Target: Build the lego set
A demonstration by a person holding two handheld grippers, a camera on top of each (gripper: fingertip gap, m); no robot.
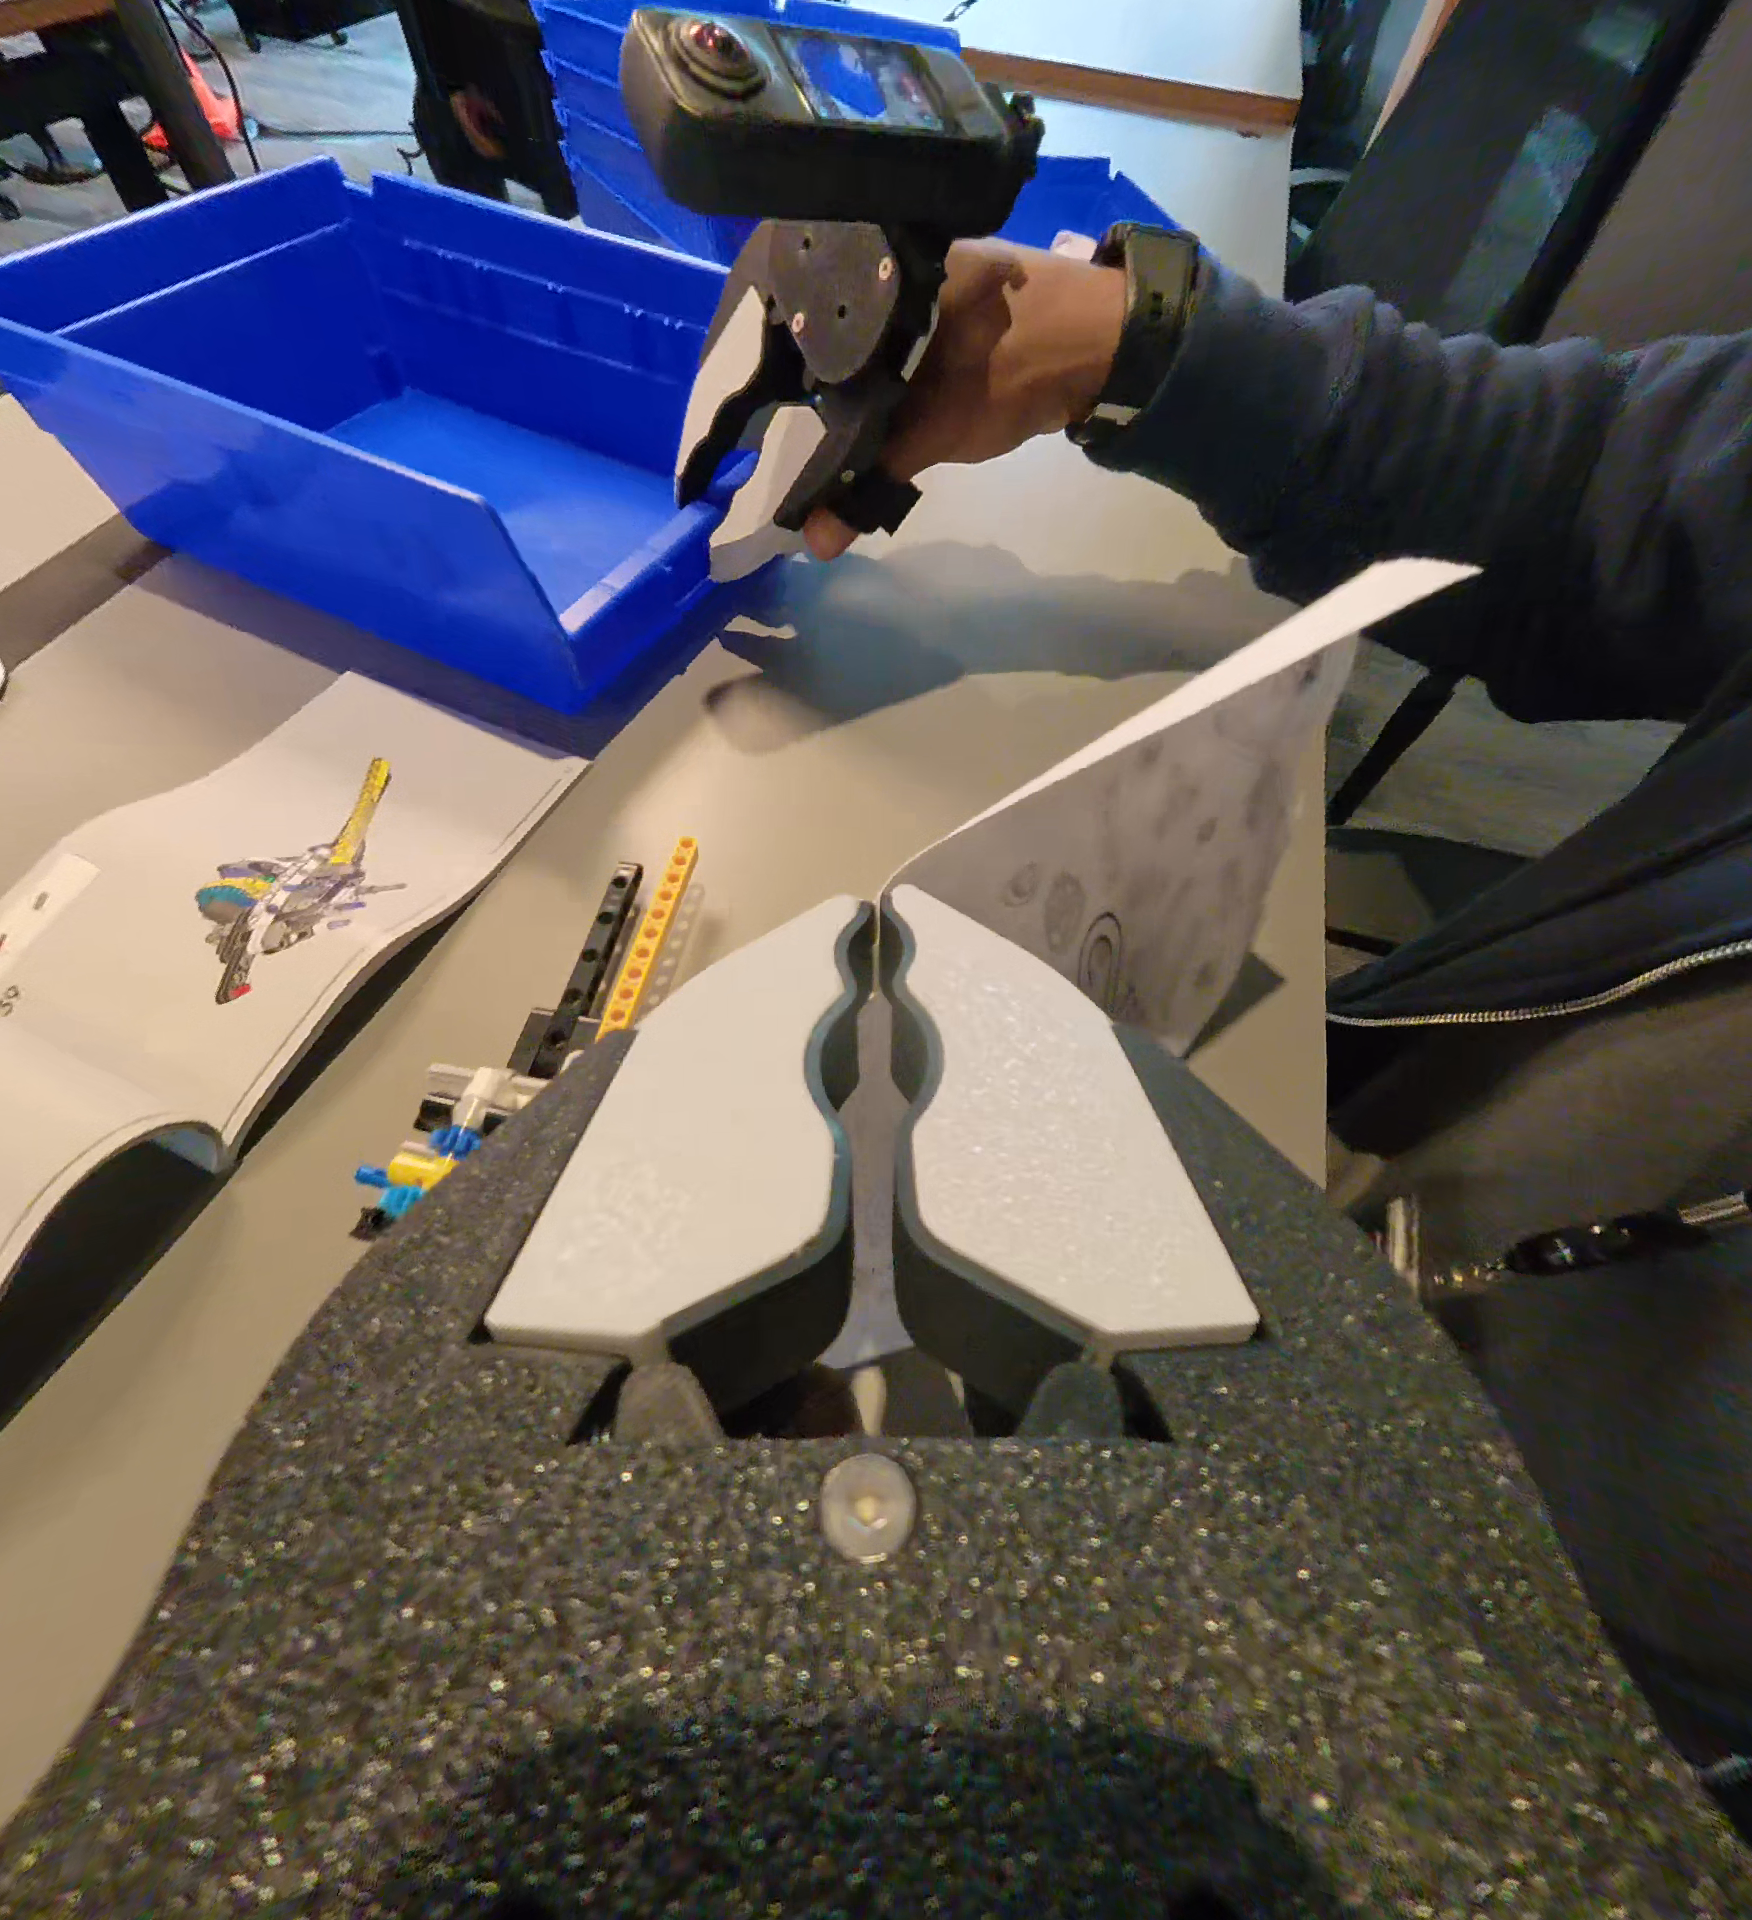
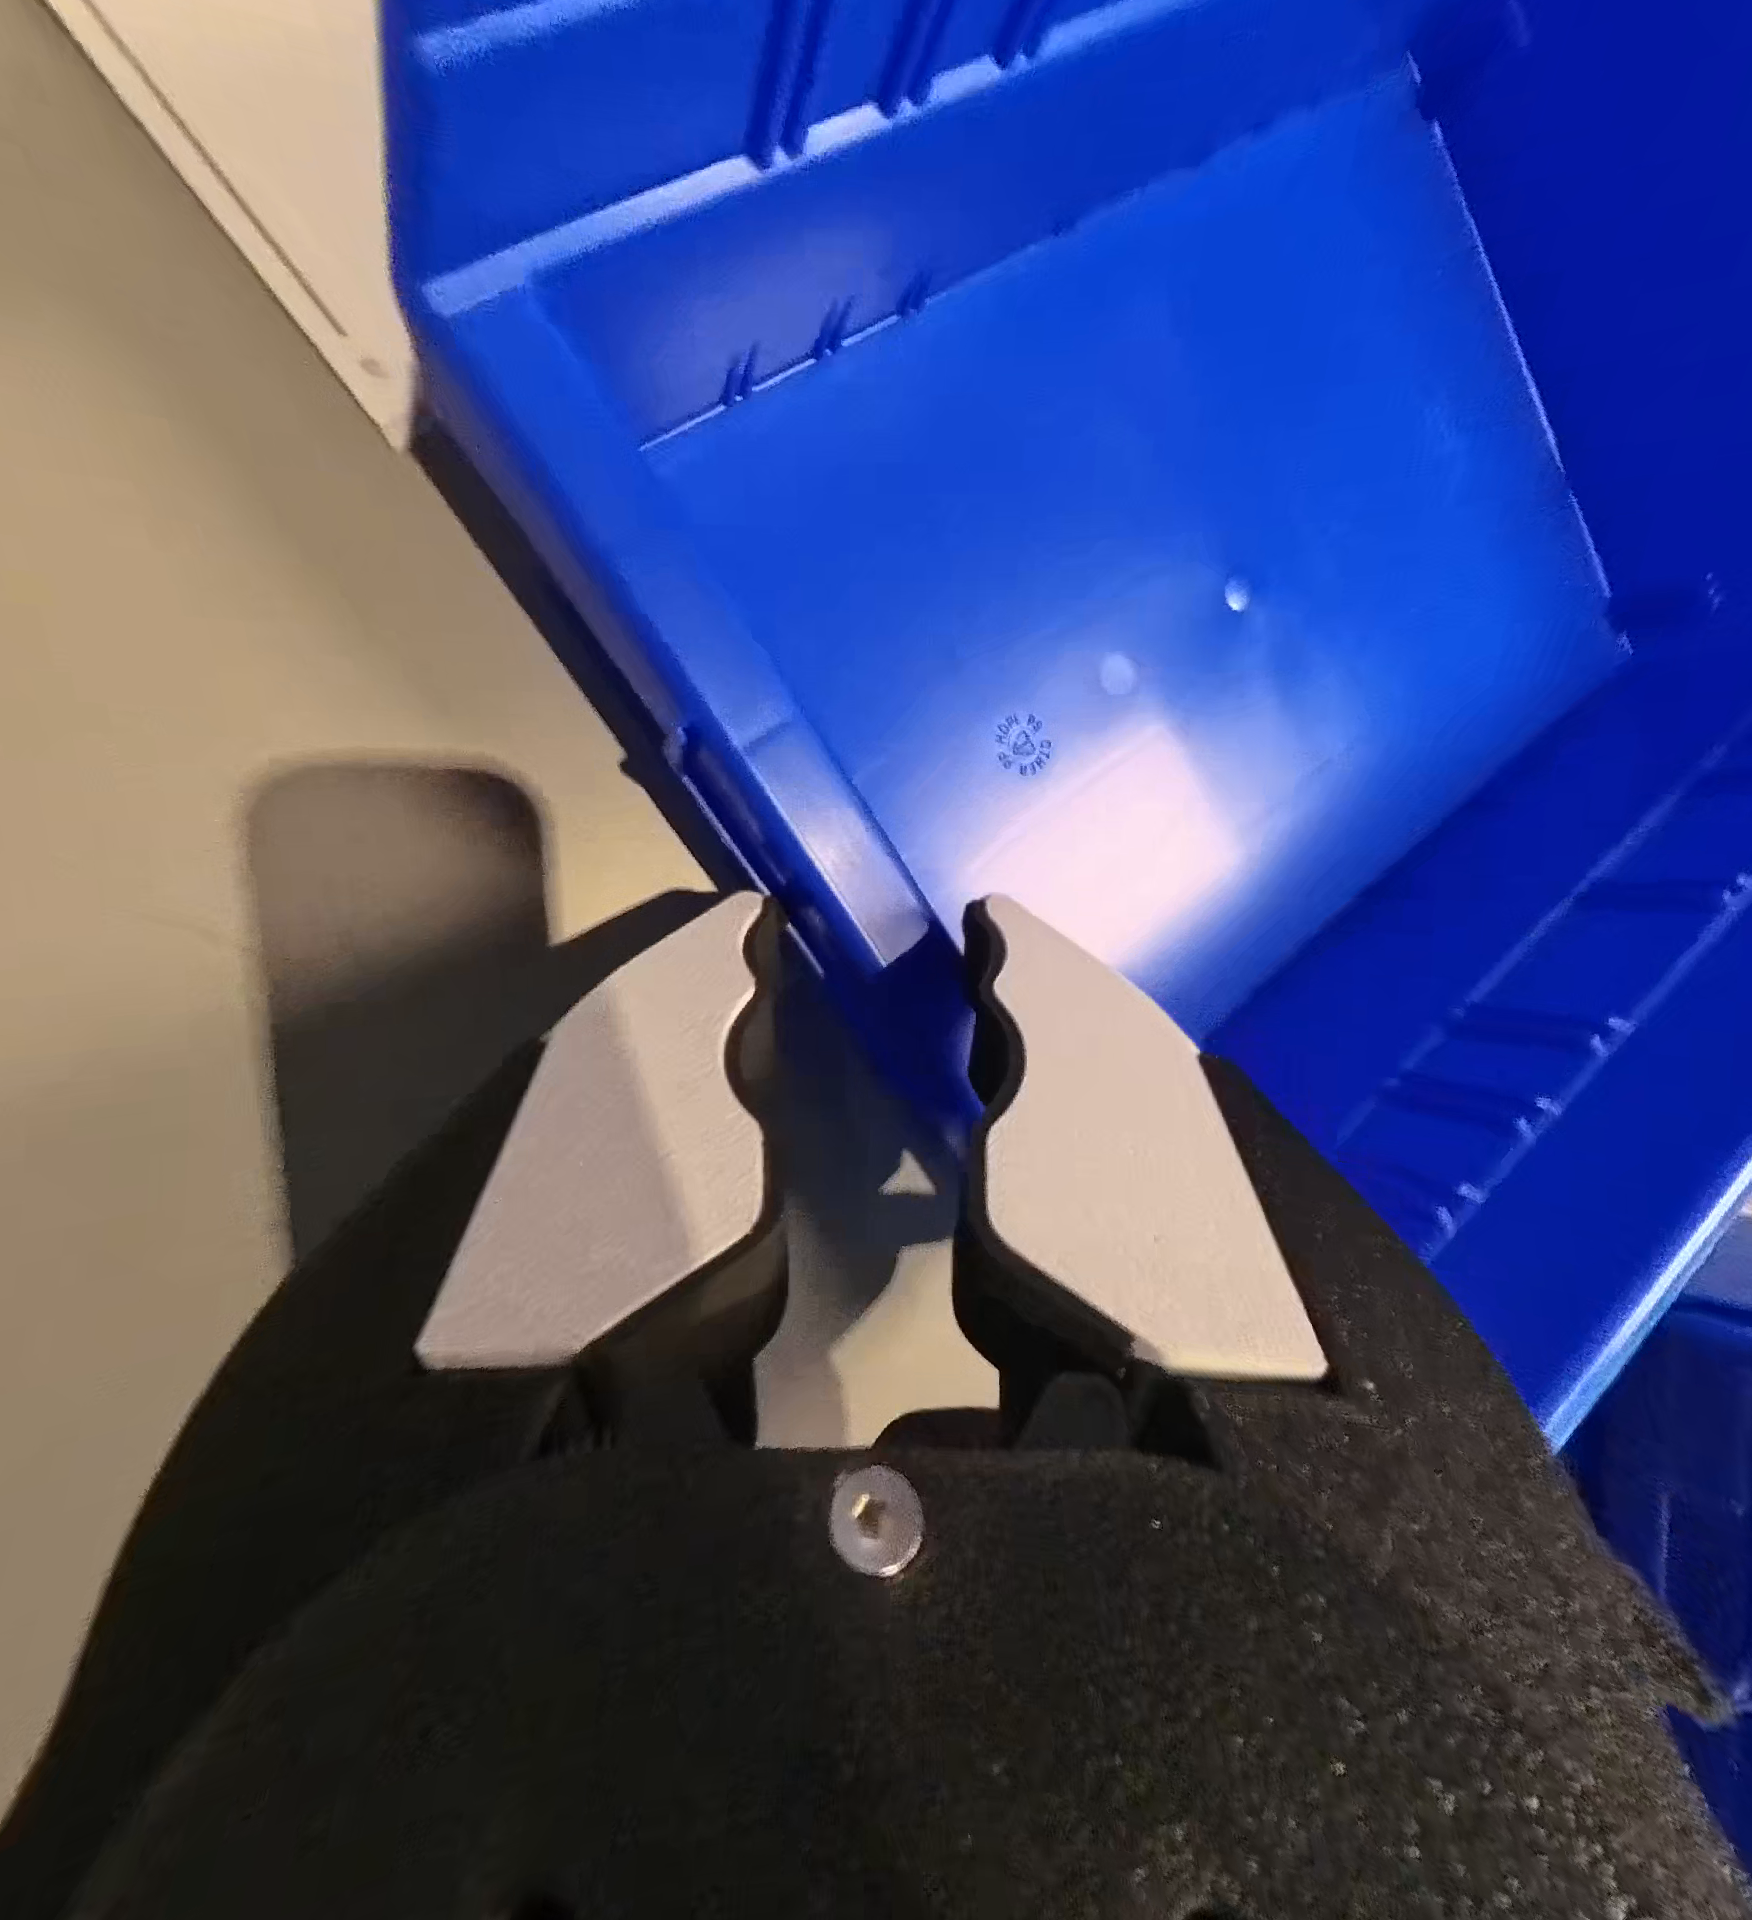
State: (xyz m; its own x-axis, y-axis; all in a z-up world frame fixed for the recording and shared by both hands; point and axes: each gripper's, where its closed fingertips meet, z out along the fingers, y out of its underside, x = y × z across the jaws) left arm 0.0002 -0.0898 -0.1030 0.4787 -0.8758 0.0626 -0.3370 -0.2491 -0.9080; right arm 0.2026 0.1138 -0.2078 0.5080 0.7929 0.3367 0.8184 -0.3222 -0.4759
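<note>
From the left wrist view, the left gripper [image 1: 880,906] has its pale grey, wavy-edged fingers pressed together on a thin sheet of paper [image 1: 1152,831], which curls up and away to the right, faint grey print showing through. Its body is grainy black foam-like plastic with one silver screw. Left of that gripper, on the smooth grey table [image 1: 830,748], lies the partly built lego model [image 1: 581,1018]: a long yellow holed beam beside a black one, with small blue and white pins at the near end. Further left an open instruction booklet [image 1: 228,935] arches, showing a coloured drawing. Beyond the model sits a glossy blue plastic bin [image 1: 259,416], its front wall cut low. The right gripper [image 1: 747,499], held in a hand [image 1: 997,353] with a dark sleeve, straddles the bin's near corner

From the right wrist view, the right gripper [image 2: 867,920] has its fingers parted narrowly, one either side of the blue bin's [image 2: 1163,571] wall edge; whether they pinch it I cannot tell. The bin's floor is smooth and shiny
</note>
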